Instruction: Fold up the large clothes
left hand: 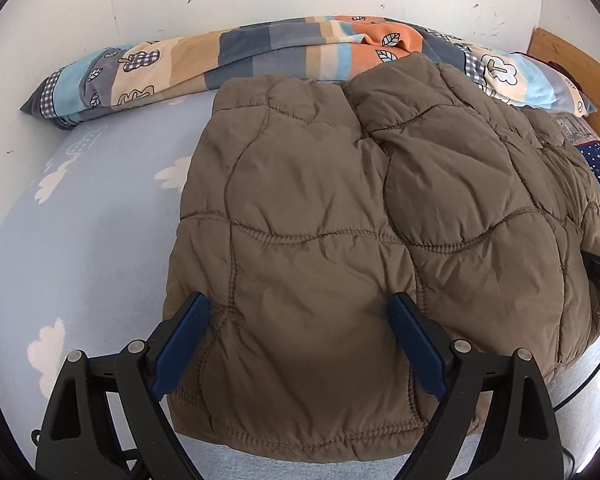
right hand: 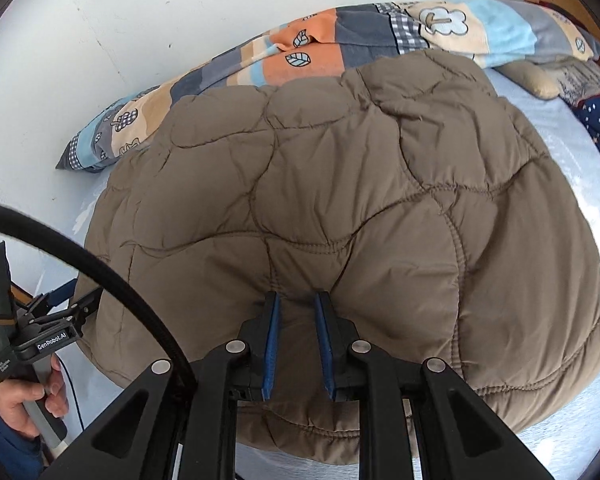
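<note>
Brown padded jacket (left hand: 324, 208) lying folded on the bed (left hand: 100, 240), directly ahead of both claws. Left claw (left hand: 300, 312) spread wide over the near hem, pads resting on the fabric without squeezing (probably pressing the puff flat). Right claw (right hand: 298, 312) nearly together, seemingly pinching a small pucker of jacket, likely to pin the fold.

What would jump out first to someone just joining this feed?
The brown quilted jacket spread over the pale blue cloud-print sheet fills both views. Behind it, against the white wall, lies a bright patchwork blanket. The right gripper pinches a jacket fold at the near edge; the left gripper stands wide open above it.
</note>
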### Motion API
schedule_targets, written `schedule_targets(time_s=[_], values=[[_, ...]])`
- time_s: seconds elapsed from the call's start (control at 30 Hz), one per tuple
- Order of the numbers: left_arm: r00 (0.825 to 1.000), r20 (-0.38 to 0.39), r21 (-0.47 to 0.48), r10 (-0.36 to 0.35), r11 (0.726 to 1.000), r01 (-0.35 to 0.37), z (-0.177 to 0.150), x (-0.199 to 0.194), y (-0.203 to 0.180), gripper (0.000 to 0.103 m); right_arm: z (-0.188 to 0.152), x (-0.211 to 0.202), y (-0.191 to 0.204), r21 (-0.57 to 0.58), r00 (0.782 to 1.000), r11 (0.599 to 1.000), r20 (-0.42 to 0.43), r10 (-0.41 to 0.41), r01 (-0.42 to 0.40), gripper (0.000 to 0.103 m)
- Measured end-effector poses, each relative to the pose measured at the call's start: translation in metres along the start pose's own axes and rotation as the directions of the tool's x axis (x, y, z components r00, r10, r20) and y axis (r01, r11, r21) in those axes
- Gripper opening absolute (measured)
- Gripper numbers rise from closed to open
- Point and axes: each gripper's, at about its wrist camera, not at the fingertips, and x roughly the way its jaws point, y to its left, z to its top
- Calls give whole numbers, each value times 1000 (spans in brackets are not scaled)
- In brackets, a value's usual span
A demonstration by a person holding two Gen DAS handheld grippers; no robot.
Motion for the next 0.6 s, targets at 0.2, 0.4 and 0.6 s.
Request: schedule_targets(time_s=[0.2, 0.4, 0.6], values=[[1000, -2, -13, -1, 1000, 1, 0, 4, 2, 93, -2, 6, 0, 1, 1000, 1000, -6, -1, 1, 19], [1000, 12, -36, 1, 999, 0, 4, -1, 5, 93, 1, 3, 9, -21, 999, 999, -9, -34, 34, 19], [997, 78, -88, 11, 996, -4, 22, -17, 21, 93, 18, -25, 12, -8, 997, 1000, 74, 11, -10, 21]])
